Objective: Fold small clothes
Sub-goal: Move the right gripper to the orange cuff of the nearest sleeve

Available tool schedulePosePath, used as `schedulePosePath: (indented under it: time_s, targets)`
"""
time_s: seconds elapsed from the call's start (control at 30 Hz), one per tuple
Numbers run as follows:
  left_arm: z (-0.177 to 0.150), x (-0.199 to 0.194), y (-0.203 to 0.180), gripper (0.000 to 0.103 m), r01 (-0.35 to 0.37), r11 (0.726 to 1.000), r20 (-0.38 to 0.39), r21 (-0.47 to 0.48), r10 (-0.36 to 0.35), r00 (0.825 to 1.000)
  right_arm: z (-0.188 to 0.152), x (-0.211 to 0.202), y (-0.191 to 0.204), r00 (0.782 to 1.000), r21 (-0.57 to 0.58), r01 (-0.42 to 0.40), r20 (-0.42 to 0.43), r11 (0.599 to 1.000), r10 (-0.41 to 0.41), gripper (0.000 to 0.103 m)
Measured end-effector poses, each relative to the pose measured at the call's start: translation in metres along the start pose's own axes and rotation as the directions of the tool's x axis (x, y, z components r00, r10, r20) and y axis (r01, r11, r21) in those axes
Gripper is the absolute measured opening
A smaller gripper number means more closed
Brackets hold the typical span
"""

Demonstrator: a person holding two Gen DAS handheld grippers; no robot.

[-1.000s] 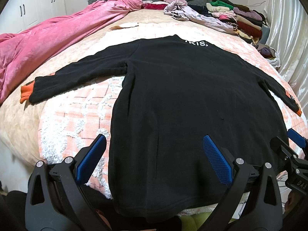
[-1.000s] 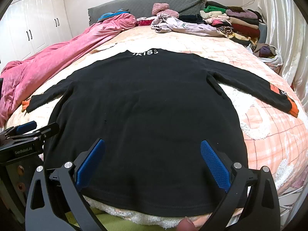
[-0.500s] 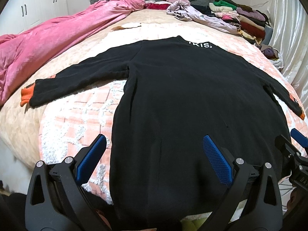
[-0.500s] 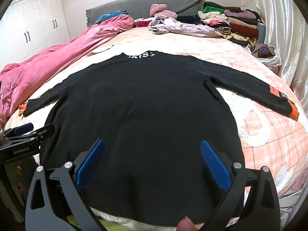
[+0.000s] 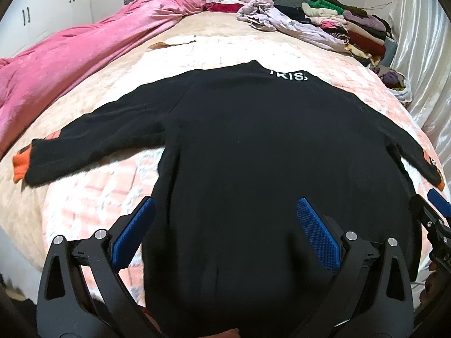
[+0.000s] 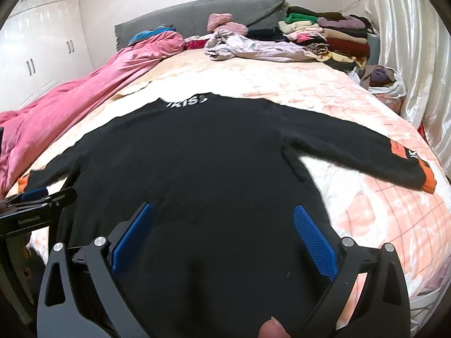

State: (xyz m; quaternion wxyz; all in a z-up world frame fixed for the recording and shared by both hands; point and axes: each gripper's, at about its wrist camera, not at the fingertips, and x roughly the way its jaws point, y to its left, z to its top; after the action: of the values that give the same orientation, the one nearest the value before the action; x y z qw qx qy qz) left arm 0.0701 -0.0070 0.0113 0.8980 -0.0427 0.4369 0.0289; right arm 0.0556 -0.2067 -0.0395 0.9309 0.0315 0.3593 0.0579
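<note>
A black long-sleeved sweater (image 5: 267, 146) with white collar lettering and orange cuffs lies flat on the bed, sleeves spread to both sides; it also shows in the right wrist view (image 6: 203, 163). My left gripper (image 5: 225, 225) is open over the hem, towards its left side. My right gripper (image 6: 222, 233) is open over the hem, towards its right side. Neither holds anything. The right gripper's tip shows at the right edge of the left wrist view (image 5: 434, 211), and the left gripper's tip shows in the right wrist view (image 6: 36, 200).
A pink quilt (image 5: 70, 56) lies along the left of the bed. A pile of loose clothes (image 6: 245, 45) and a stack of folded clothes (image 6: 329, 36) sit by the grey headboard (image 6: 197, 14). A curtain (image 6: 408, 56) hangs on the right. White cupboards (image 6: 36, 50) stand on the left.
Both grippers have moved forward and a little higher over the sweater's hem. Both stay open. The sweater has not moved.
</note>
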Motion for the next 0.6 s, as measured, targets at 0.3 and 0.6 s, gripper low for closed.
schedulePosePath:
  time_s: [0.3, 0.6]
  targets:
    - [0.035, 0.021, -0.014, 0.094, 0.024, 1.0, 0.002, 0.002, -0.025, 1.0, 0.026, 0.016, -0.033, 0.997, 0.05, 0.062, 0.032, 0.997, -0.063, 0.099]
    - [0.063, 0.042, -0.033, 0.094, 0.041, 0.998, -0.001, 0.041, -0.041, 0.999, 0.045, 0.028, -0.069, 0.991, 0.107, 0.114, 0.057, 0.988, -0.12, 0.099]
